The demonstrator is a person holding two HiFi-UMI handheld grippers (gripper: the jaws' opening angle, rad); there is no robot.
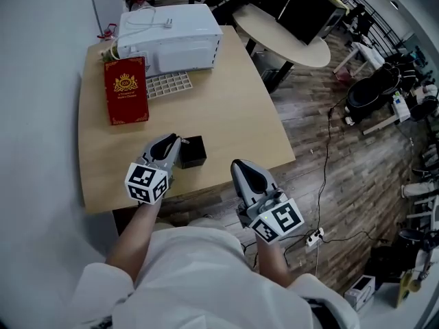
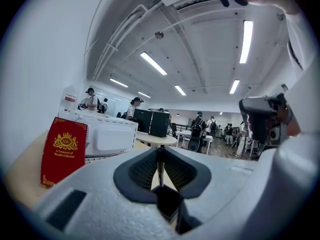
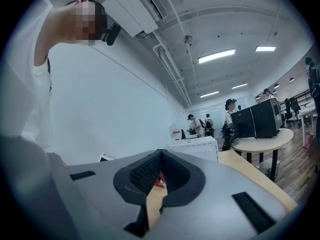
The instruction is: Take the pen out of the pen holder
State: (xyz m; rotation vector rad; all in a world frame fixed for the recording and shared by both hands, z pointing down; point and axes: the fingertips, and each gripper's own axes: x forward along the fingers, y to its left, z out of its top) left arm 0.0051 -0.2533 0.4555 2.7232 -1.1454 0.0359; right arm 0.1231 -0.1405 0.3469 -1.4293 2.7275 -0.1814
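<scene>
Your left gripper (image 1: pixel 168 142) clamps the pen (image 2: pixel 160 168), right gripper (image 3: pixel 159 154) shut empty; a tilted lift could tip the pen holder (image 1: pixel 193 151).

red book (image 2: pixel 64 151) upright on tabletop (image 2: pixel 22 181), gold crest lettered "RW", gold title below: "A Treasury of World's Classics"

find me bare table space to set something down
Widest bare patch: right half of the table, from the white appliance to the near edge. A smaller one lies between the red book and the black pen holder. Crowded: back left, with appliance, book, grid tray.
</scene>
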